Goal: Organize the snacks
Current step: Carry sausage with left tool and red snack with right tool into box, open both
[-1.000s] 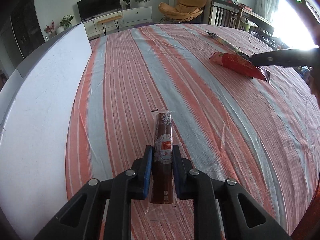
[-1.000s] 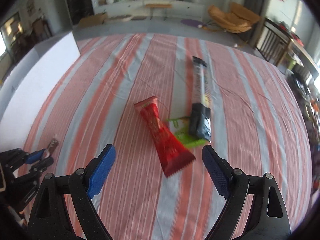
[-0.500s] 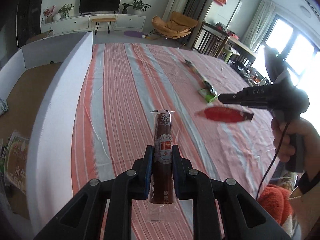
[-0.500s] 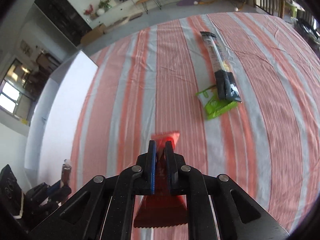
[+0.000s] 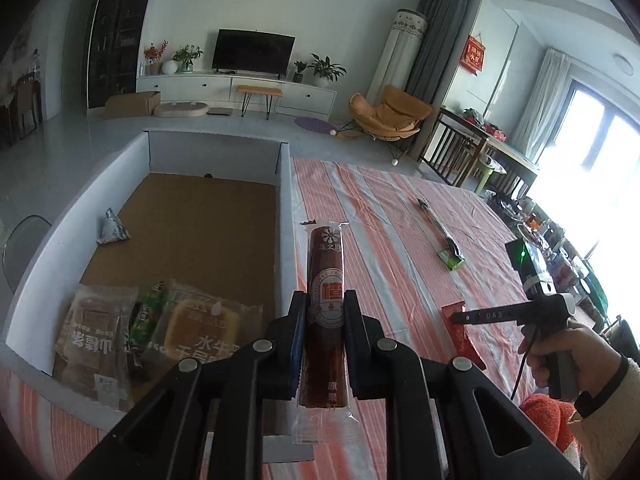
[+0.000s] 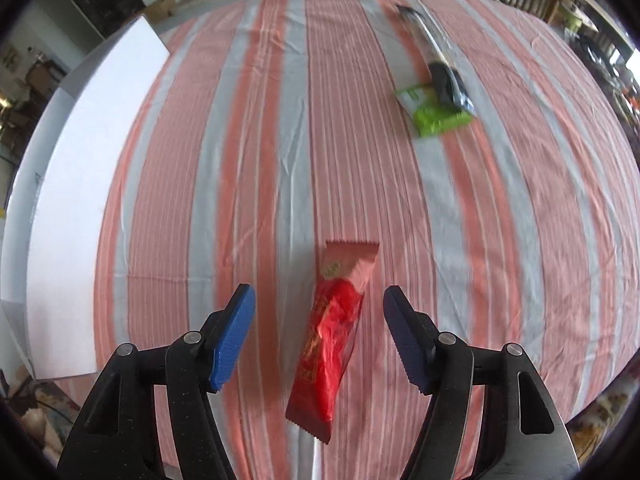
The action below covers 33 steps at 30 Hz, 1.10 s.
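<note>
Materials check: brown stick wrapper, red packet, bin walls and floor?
Brown stick: clear glossy plastic film, probably; see-through crimped ends. Red packet: shiny film, likely foil-lined plastic; glare, serrated end seals. Bin: walls look like matte white foam or card board, floor like plain brown cardboard.

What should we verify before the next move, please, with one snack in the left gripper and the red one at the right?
1. Left gripper grip on brown snack stick: ok, shut around its middle.
2. Right gripper grip on red packet: not ok, open, pads clear of it.
3. Room in the white box: ok, bare cardboard floor behind the packed snacks.
4. Stick above the box opening: cannot tell, it appears by the right wall.
5. Tablecloth cleared: not ok, long black packet and green packet lie there.
</note>
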### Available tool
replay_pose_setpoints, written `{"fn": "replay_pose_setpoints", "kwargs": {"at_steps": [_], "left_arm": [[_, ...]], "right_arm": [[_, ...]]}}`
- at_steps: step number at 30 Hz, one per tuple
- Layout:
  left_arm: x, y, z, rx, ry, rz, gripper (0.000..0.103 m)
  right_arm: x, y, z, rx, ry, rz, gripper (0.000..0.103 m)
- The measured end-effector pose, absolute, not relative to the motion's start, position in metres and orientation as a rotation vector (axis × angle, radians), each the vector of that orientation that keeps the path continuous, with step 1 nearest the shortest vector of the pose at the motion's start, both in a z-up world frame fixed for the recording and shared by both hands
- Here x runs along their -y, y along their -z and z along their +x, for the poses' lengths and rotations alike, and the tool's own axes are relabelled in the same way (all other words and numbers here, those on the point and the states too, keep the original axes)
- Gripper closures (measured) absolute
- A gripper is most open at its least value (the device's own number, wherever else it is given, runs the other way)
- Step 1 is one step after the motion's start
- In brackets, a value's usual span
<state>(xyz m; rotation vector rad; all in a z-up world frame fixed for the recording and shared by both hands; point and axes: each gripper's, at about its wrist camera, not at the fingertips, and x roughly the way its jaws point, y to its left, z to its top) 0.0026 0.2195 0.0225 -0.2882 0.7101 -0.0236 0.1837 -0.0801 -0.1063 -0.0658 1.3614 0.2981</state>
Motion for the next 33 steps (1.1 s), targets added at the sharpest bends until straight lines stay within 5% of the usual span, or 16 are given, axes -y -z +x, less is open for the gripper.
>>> {"fn": "replay_pose_setpoints", "kwargs": {"at_steps": [1,2,3,10,16,19,21,22,23,25,33], "left_arm": [[-0.221,-0.02,0.003,-0.718,0.025,-0.288,0.086],[-0.223,-0.017,0.004,-0.727,0.025,-0.29,0.086],[-0.226,-0.015,0.004,-0.734,0.021,-0.295,0.086],[-0.297,-0.031,-0.013,-0.687,-0.145,-0.316,0.086],[-0.353,-0.016,0.0,-0.722,-0.268,-0.326,0.086],[-0.37,-0.005,0.009,-0.747,-0.321,-0.336,0.085],[-0.378,0.003,0.013,-0.771,-0.387,-0.333,0.077],[-0.378,0.006,0.013,-0.777,-0.419,-0.329,0.054],[-0.377,0.008,0.013,-0.777,-0.448,-0.324,0.022],[-0.371,0.008,0.007,-0.739,-0.482,-0.314,0.004],[-0.301,-0.008,0.026,-0.662,-0.287,-0.277,0.004]], "right_arm": [[0.08,0.115,0.18,-1.375,-0.321,-0.05,0.044],[0.081,0.123,0.176,-1.389,-0.337,-0.031,0.079],[0.085,0.123,0.173,-1.361,-0.327,-0.015,0.087],[0.101,0.067,0.166,-1.238,-0.496,0.307,0.092],[-0.02,-0.032,0.145,-1.084,-0.843,0.363,0.092],[-0.095,-0.045,0.129,-1.053,-0.959,0.326,0.084],[-0.125,-0.041,0.117,-1.037,-0.946,0.264,0.047],[-0.129,-0.038,0.11,-1.004,-0.919,0.222,0.03],[-0.129,-0.033,0.104,-0.967,-0.902,0.172,0.032],[-0.116,-0.016,0.095,-0.914,-0.85,0.06,0.031],[0.05,0.092,0.103,-0.859,-0.253,-0.202,0.031]]}}
